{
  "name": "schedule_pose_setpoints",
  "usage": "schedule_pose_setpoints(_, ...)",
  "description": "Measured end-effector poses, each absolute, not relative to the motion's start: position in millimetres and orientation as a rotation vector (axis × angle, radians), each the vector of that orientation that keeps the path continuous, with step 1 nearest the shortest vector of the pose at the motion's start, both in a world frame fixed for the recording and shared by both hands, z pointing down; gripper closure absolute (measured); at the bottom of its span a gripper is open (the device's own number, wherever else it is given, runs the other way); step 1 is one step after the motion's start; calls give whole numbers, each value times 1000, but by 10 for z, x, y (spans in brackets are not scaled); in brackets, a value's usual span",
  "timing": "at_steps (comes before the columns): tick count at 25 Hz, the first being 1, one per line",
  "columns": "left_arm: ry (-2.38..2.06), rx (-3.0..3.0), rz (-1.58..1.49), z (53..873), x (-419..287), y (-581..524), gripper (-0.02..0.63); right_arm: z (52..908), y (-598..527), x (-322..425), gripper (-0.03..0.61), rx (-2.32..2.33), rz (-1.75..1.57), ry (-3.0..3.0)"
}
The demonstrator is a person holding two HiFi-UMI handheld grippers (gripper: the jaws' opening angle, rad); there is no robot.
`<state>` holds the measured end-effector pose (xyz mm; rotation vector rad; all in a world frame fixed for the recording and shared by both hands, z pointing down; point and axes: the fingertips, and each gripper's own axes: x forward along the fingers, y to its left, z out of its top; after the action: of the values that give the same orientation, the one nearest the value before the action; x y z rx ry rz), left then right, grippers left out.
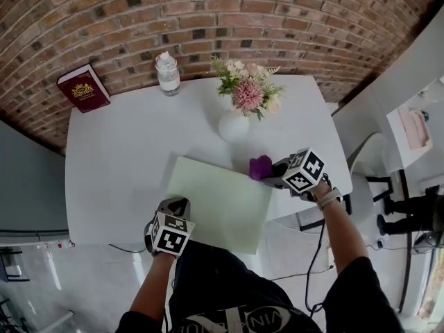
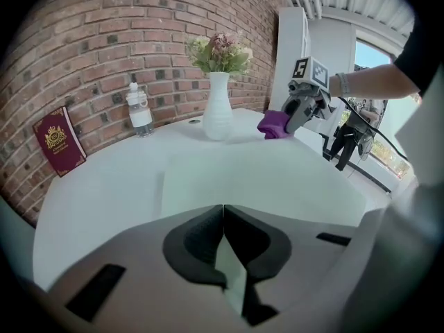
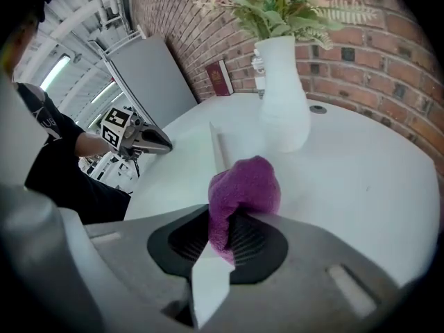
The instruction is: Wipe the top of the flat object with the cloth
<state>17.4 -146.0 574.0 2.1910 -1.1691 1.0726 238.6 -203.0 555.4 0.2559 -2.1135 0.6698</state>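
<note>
A pale green flat board (image 1: 220, 203) (image 2: 263, 179) lies on the white table (image 1: 118, 165), its near edge over the table's front. My left gripper (image 1: 175, 209) (image 2: 223, 210) is shut at the board's near left edge; whether it pinches the board I cannot tell. My right gripper (image 1: 276, 168) (image 3: 225, 224) is shut on a purple cloth (image 1: 261, 167) (image 3: 243, 193) (image 2: 275, 123), which sits at the board's far right corner, just in front of the vase.
A white vase of flowers (image 1: 236, 120) (image 3: 283, 109) stands behind the board. A clear bottle (image 1: 167, 73) and a dark red book (image 1: 83, 87) are at the back by the brick wall. The table's right edge (image 1: 333, 141) is close to the right gripper.
</note>
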Motion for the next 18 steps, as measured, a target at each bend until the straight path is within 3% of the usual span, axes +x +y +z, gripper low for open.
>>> schedule_pose_setpoints(9, -1223, 2172, 1012, 5731, 158, -1498, 601, 5555, -1892, 2875, 520, 353, 539, -2005)
schedule_pose_setpoints(16, -1573, 2057, 557, 5304, -106, -1381, 597, 5170, -1967, 2750, 520, 471, 330, -2117)
schedule_pose_setpoints(17, -1607, 2024, 510, 5255, -136, -1314, 588, 5135, -1966, 2679, 520, 471, 304, -2139)
schedule_pose_setpoints(18, -1630, 1993, 472, 5217, -155, -1235, 480, 5109, -1960, 2607, 520, 468, 279, -2157)
